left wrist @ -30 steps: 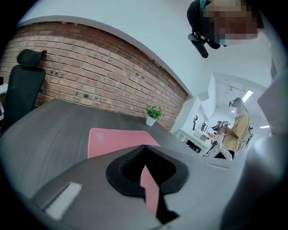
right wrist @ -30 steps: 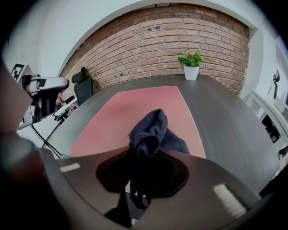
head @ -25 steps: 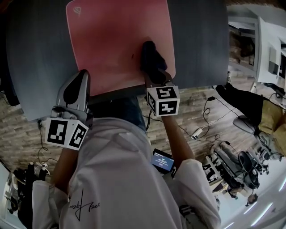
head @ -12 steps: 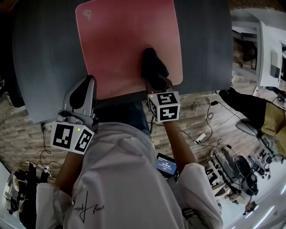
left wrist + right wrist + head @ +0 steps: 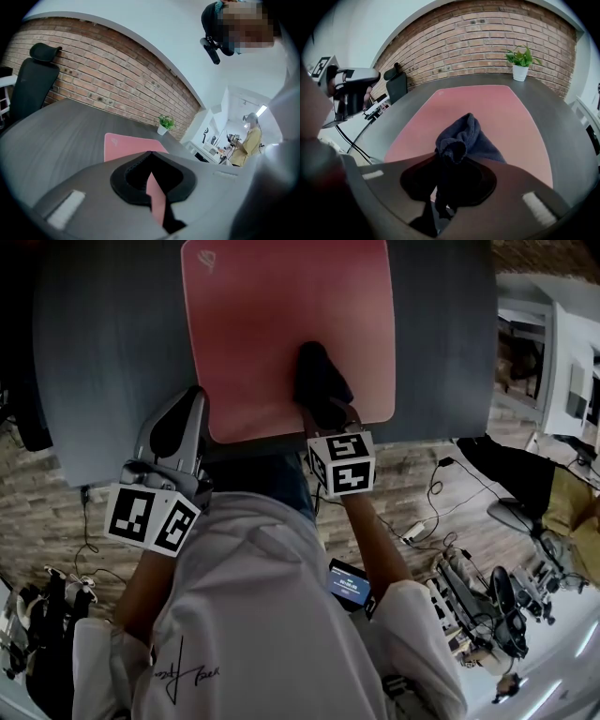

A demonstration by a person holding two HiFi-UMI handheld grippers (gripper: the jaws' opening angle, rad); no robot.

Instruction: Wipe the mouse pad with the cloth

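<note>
right gripper point(image 5: 450, 161) clamped on dark cloth point(image 5: 461, 133), tips buried in it | cloth on pink mouse pad point(image 5: 281, 324), far edge cut off in head view | left gripper point(image 5: 150, 154) closed, empty, over tabletop point(image 5: 103, 352)

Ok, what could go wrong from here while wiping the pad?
1. The pad lies at the table's near edge. A stroke pulled toward the person could drag it off, and I cannot tell whether the left gripper pins it.
2. The right gripper holds the cloth bunched, so only a small patch may touch the pad.
</note>
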